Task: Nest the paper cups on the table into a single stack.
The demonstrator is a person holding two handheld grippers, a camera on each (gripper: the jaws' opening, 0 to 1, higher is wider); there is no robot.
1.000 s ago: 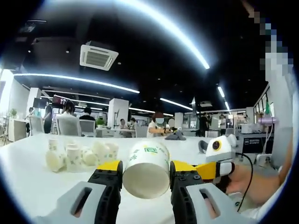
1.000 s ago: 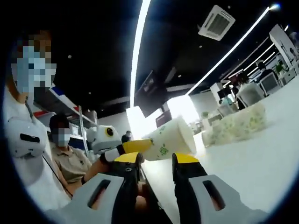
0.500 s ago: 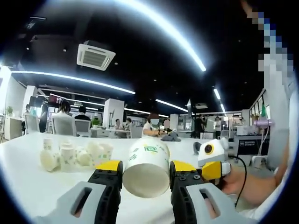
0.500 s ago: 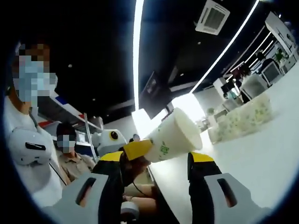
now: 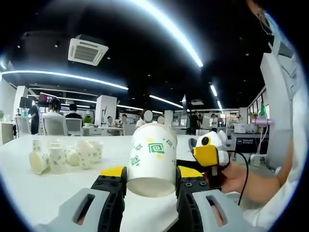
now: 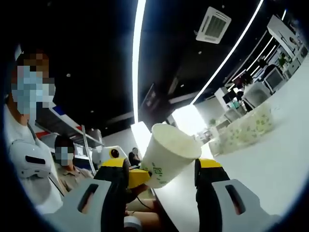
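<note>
Our left tool [image 5: 150, 186] clamps one white green-patterned paper cup [image 5: 151, 159], right tool [image 6: 161, 176] open, loose white cups [image 5: 63, 155] at nine o'clock on the white desk [image 5: 29, 193] await stacking.

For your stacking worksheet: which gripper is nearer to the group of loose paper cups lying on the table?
Left. The left gripper, clamped on a paper cup, faces the loose cups across the table; the right gripper hangs farther off beside it.

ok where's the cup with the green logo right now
In the left gripper view the cup sits low and central, clamped between the left gripper's jaws, above the table.
</note>
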